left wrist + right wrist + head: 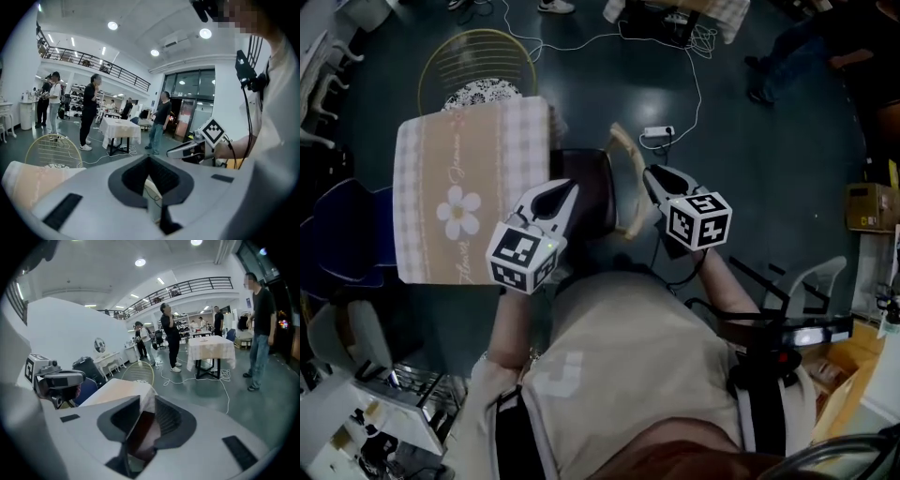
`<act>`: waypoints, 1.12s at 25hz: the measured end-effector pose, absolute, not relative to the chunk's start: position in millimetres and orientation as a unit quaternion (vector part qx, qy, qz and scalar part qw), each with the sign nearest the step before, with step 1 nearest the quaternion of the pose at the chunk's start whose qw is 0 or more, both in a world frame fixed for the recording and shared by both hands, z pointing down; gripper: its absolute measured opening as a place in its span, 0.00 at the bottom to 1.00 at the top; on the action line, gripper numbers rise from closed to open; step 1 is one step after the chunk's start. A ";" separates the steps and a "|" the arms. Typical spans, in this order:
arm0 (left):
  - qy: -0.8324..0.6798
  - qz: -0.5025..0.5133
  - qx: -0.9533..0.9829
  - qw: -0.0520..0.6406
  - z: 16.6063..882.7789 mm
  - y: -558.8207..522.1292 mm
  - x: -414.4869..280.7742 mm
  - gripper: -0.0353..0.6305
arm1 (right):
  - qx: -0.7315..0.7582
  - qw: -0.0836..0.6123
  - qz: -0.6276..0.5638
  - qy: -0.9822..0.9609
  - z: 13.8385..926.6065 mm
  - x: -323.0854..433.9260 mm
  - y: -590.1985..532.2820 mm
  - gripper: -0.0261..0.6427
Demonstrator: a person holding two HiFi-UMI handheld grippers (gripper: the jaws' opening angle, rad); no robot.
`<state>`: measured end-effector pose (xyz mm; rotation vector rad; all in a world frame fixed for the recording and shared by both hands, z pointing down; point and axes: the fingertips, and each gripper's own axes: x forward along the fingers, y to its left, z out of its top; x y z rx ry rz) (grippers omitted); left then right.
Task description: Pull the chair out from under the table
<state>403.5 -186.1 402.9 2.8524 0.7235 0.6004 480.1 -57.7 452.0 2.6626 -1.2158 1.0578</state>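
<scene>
A: Where is the chair [596, 184]?

B: In the head view it stands at the right edge of the surface [422, 169], right in front of the person. Its dark seat sits against the hanging edge of the checked cloth [525, 122]. Whether part of the seat lies under the cloth, I cannot tell. Its pale curved back rail [629, 178] is on the side away from the surface.

A: And the left hand-held gripper [568, 189]?

B: It is over the seat, near the cloth's edge, and points away from the person. In its own view the jaws are closed together at the tips, with nothing caught between them. Only a pale strip shows through the slot below.

A: The right hand-held gripper [650, 174]?

B: It is just beside the back rail, on the rail's outer side. Its jaws stand a narrow way apart. Through the gap its own view shows something dark reddish-brown lying beyond, and the pads do not press on it.

A: Do the two touch each other?

B: No, they are apart, with the rail between them.
</scene>
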 end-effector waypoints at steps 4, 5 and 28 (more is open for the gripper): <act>0.254 0.211 0.941 0.071 412.7 -193.4 405.1 0.06 | 0.840 0.012 0.383 -0.384 474.6 475.8 -61.1 0.42; 0.255 0.213 0.941 0.071 414.6 -194.7 406.2 0.06 | 0.840 0.012 0.388 -0.379 479.0 475.6 -60.0 0.43; 0.242 0.318 0.914 0.070 466.5 -140.8 431.0 0.06 | 0.766 0.071 0.561 -0.306 682.6 539.4 -0.3 0.48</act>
